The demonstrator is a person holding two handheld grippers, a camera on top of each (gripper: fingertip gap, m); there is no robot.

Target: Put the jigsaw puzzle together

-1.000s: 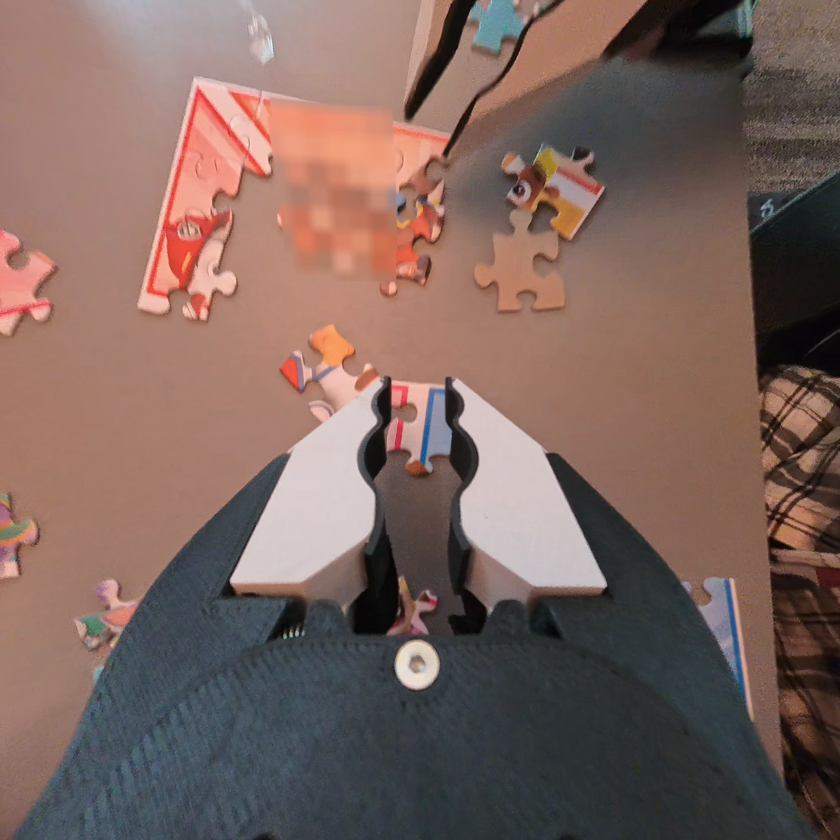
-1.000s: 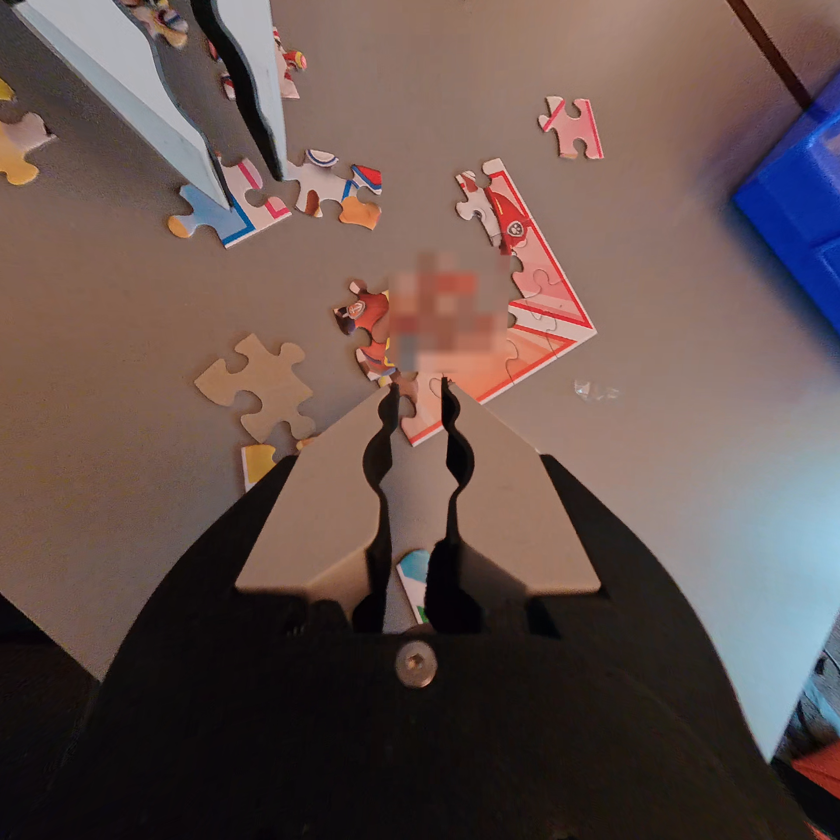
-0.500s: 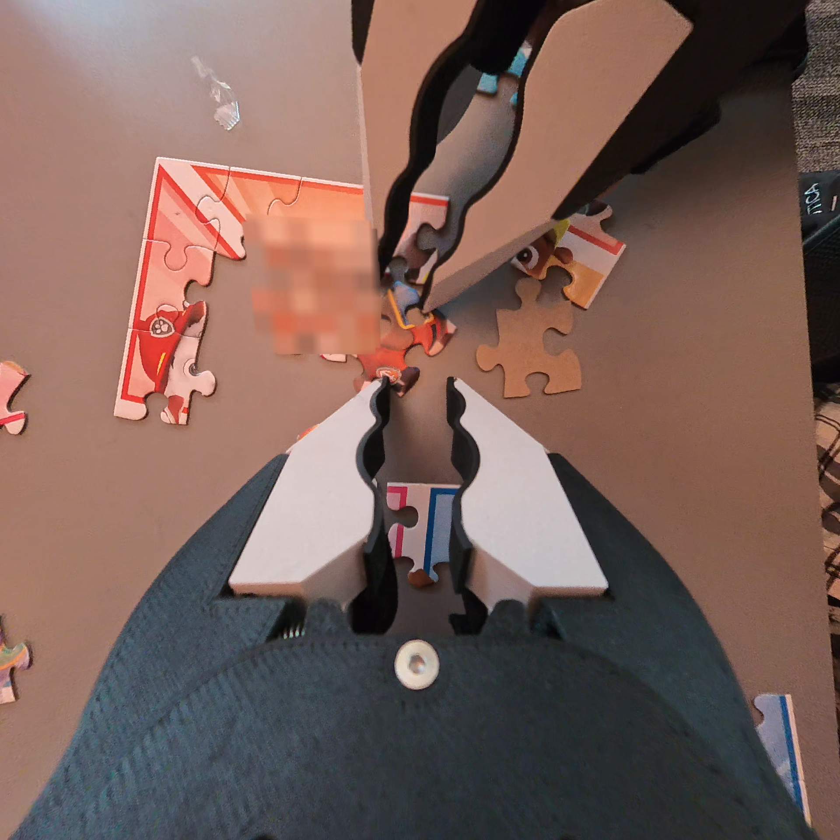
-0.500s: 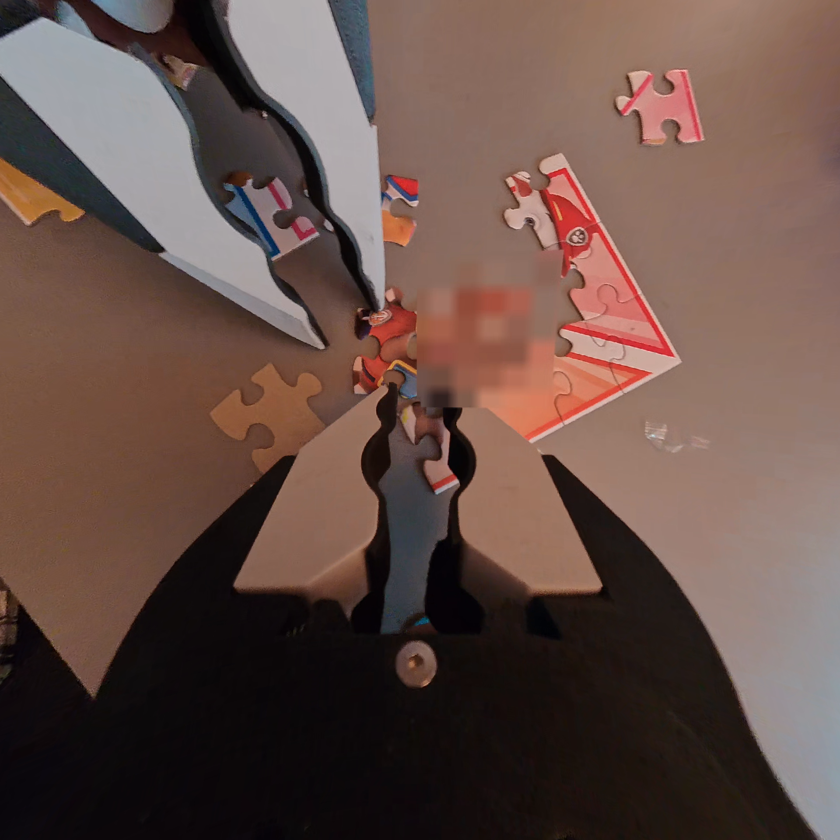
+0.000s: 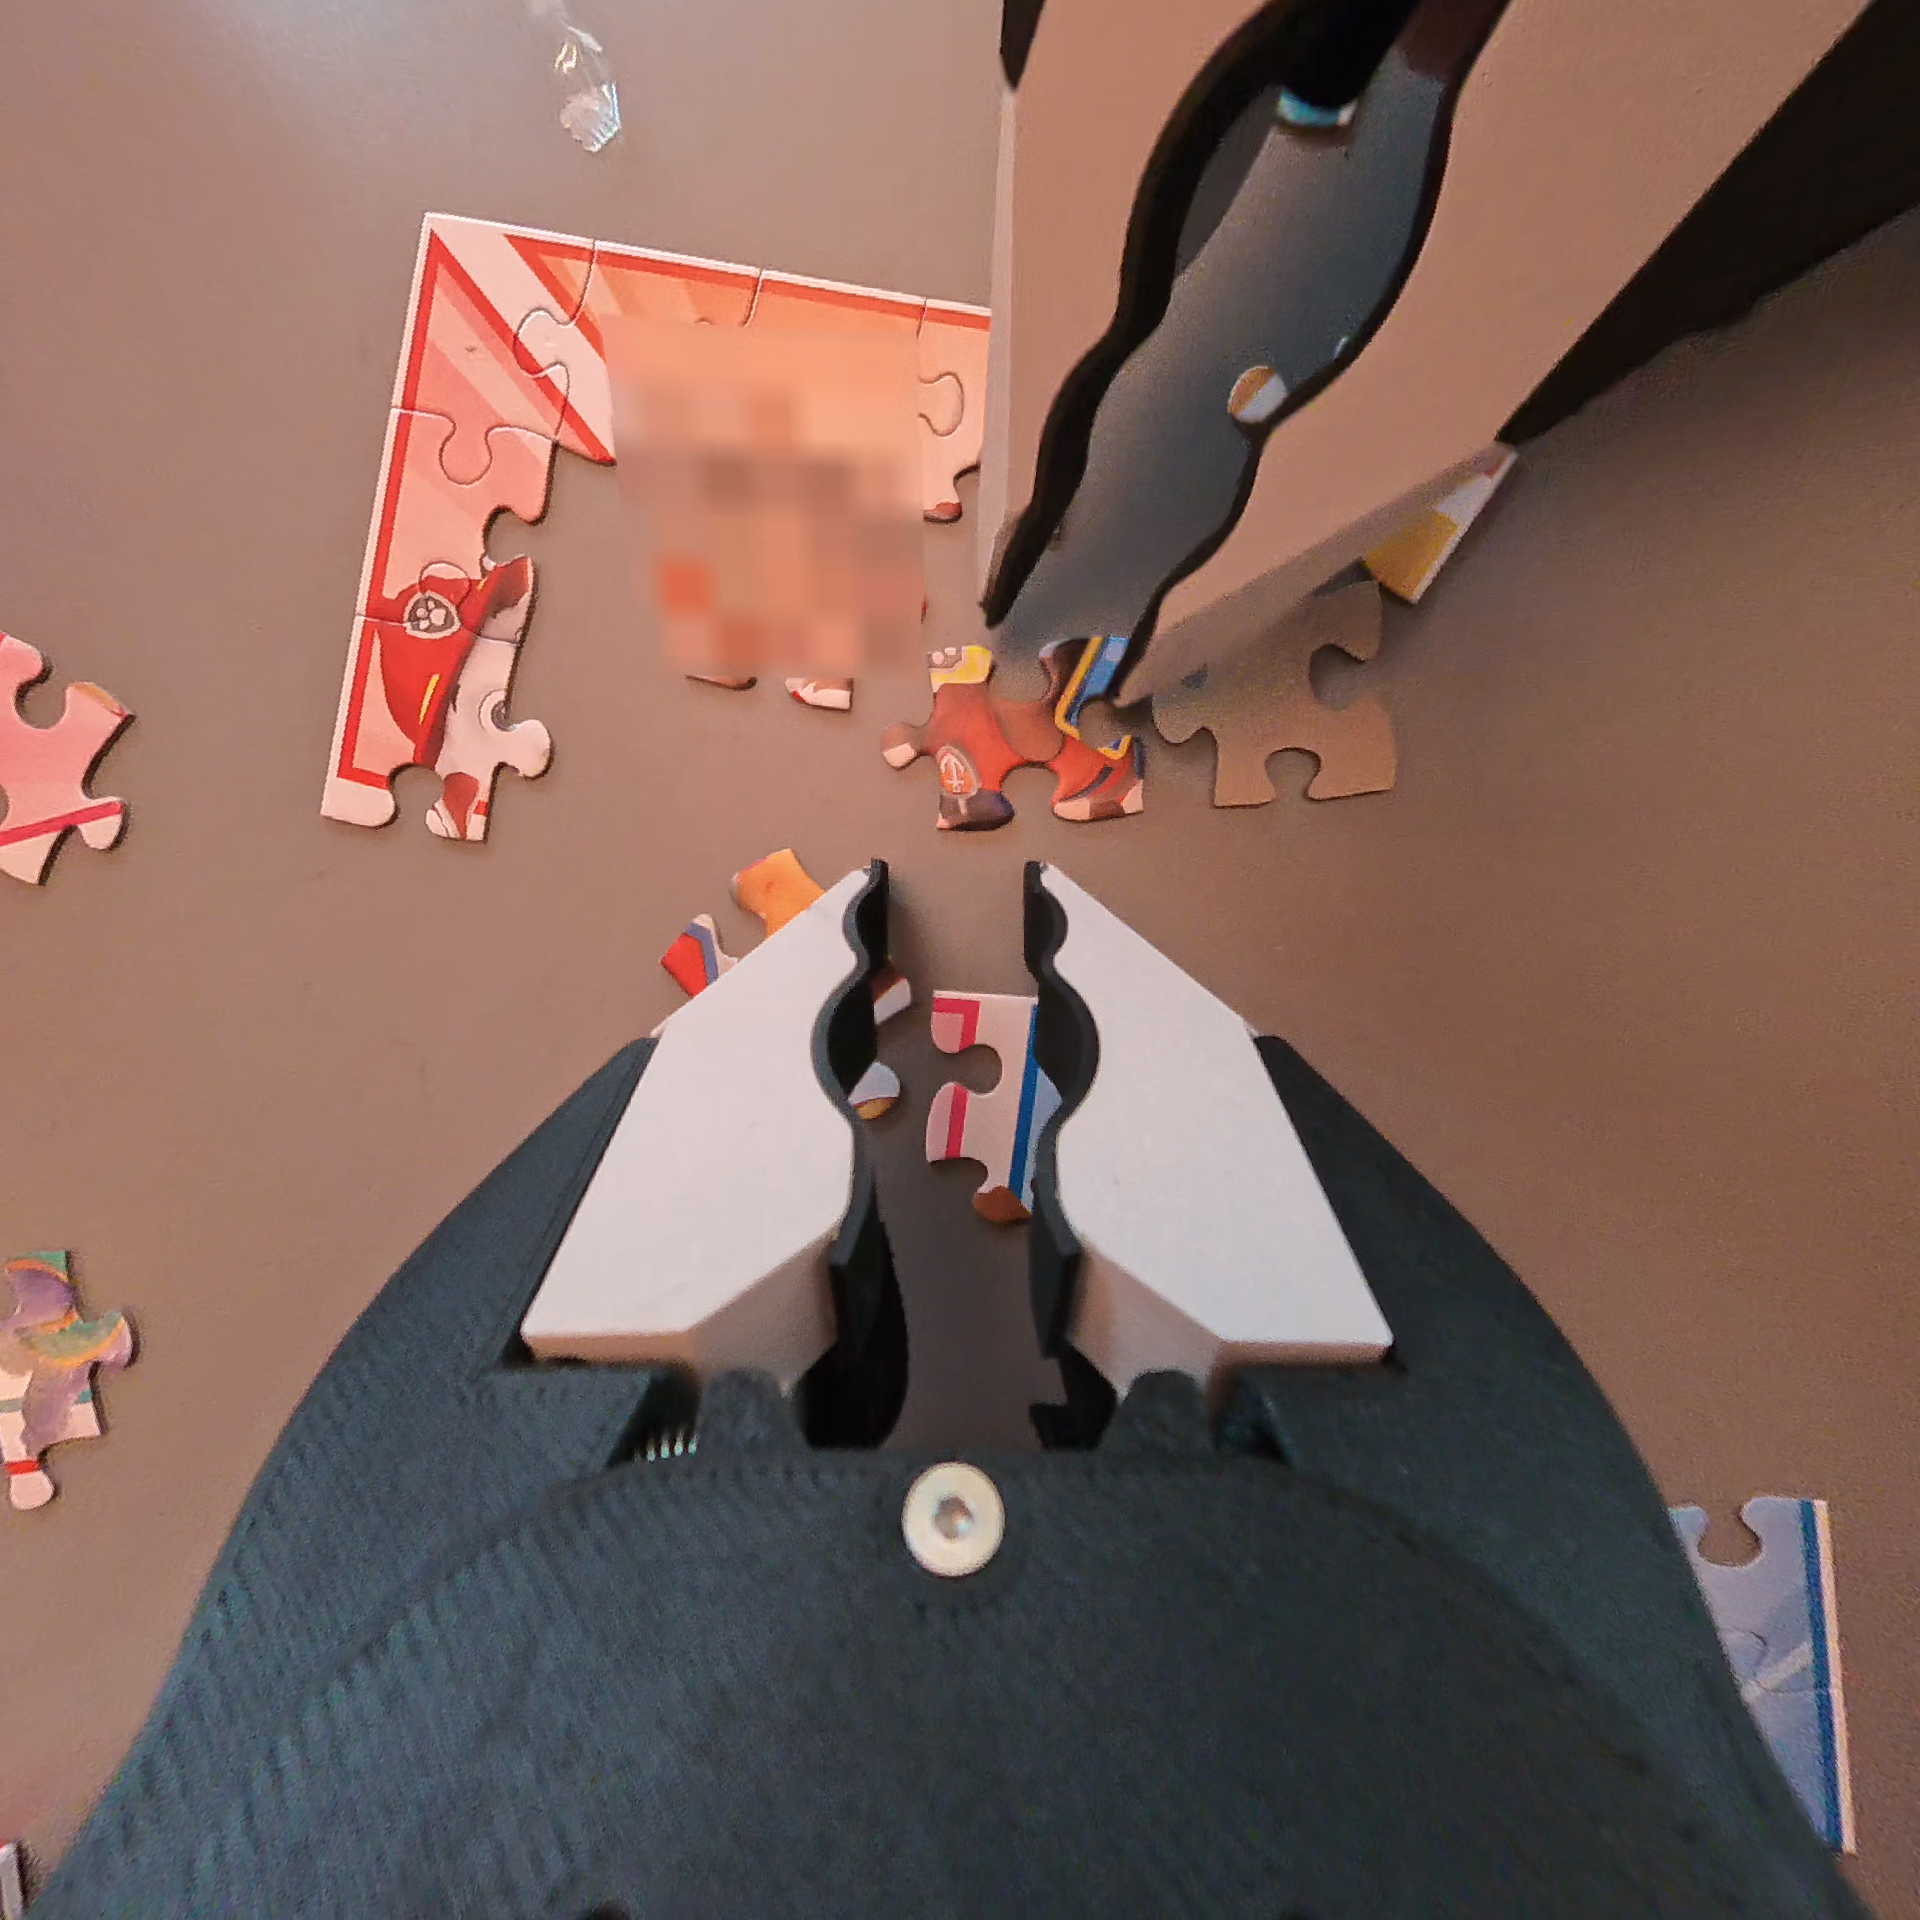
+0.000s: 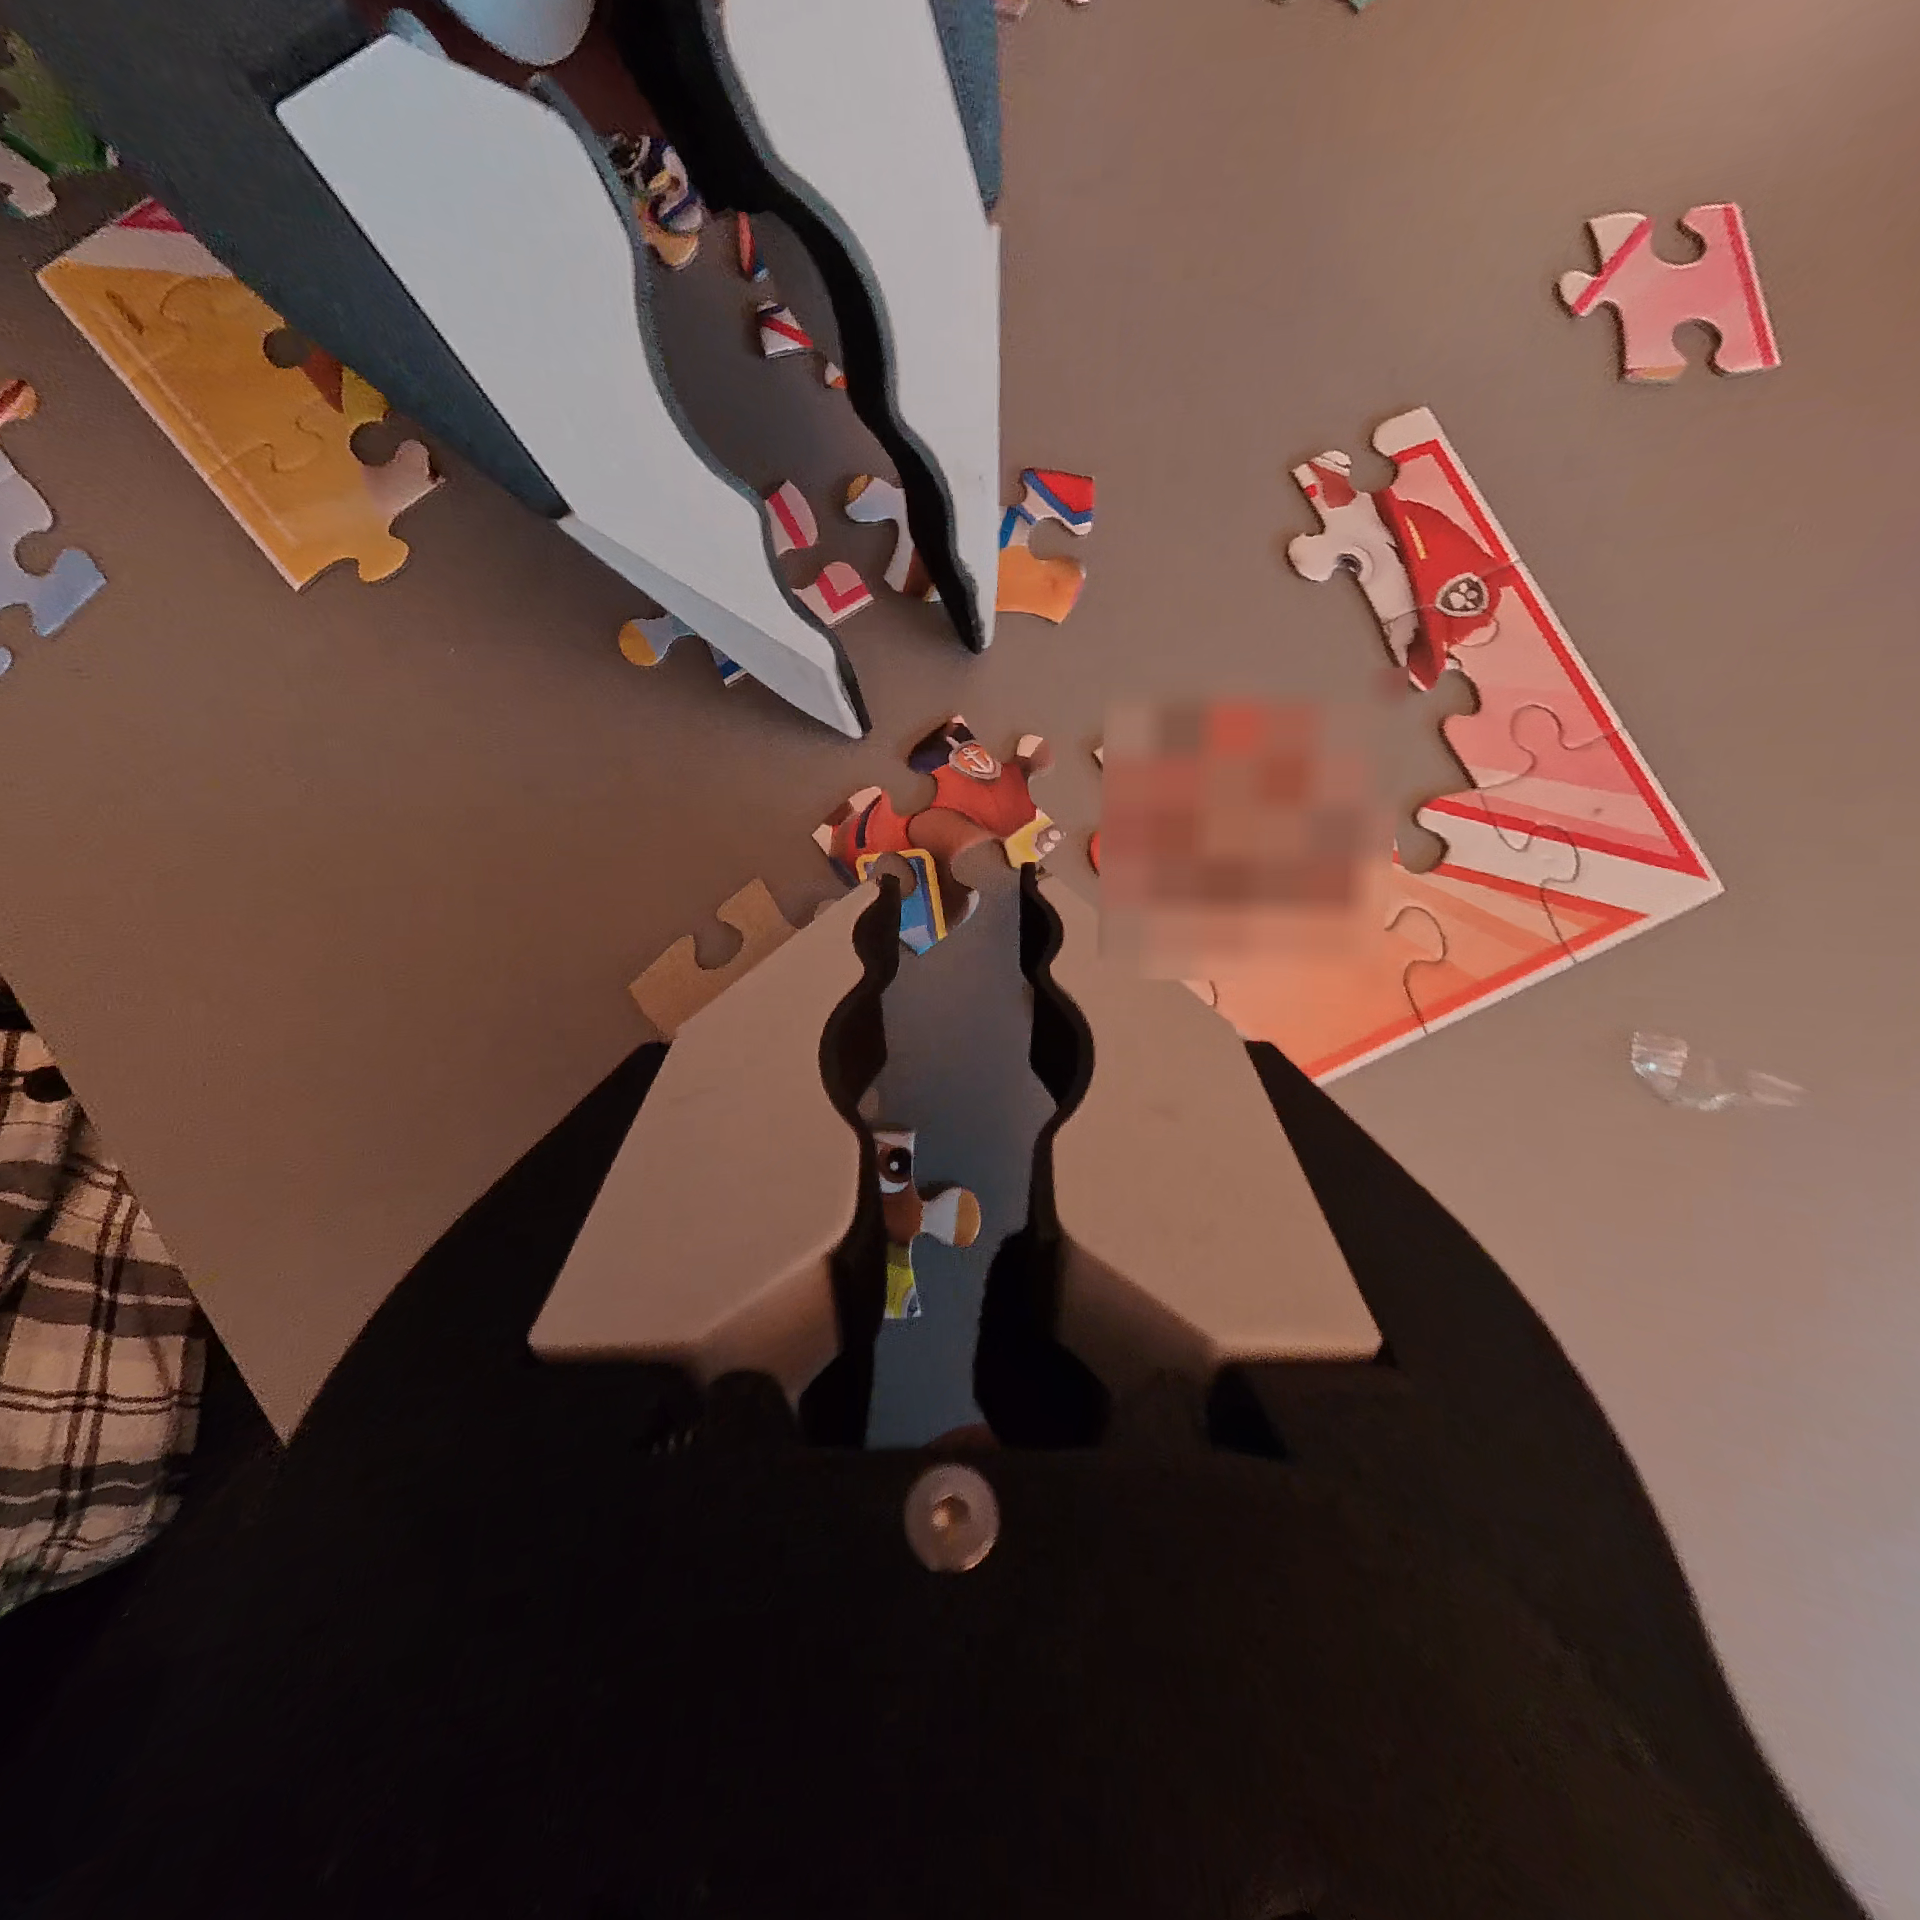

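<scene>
Since half a second ago the left gripper has backed away from the orange pair, so that two loose pieces, an orange-and-red one and a white one with pink and blue stripes, now lie under its tips rather than deep in its throat. Its jaws are parted and grasp nothing. Meanwhile the right gripper has come down onto that pair; its jaws are also released, and the tips sit at the blue edge of the pair, though I cannot tell if they press on it.

On the bench lies one joined corner section, red-bordered, with a blurred patch over its middle. The orange pair, two pieces locked together, lies just beside the section's open edge but apart from it. One face-down brown piece lies just right of the pair. One pink piece rests well apart at the left edge, one multicoloured piece lower down, and one blue-edged piece at the lower right.

From the right wrist view, one yellow joined strip shows beyond the left gripper, and one piece with an eye on it lies beneath the right jaws. A scrap of clear plastic lies past the section's corner.
</scene>
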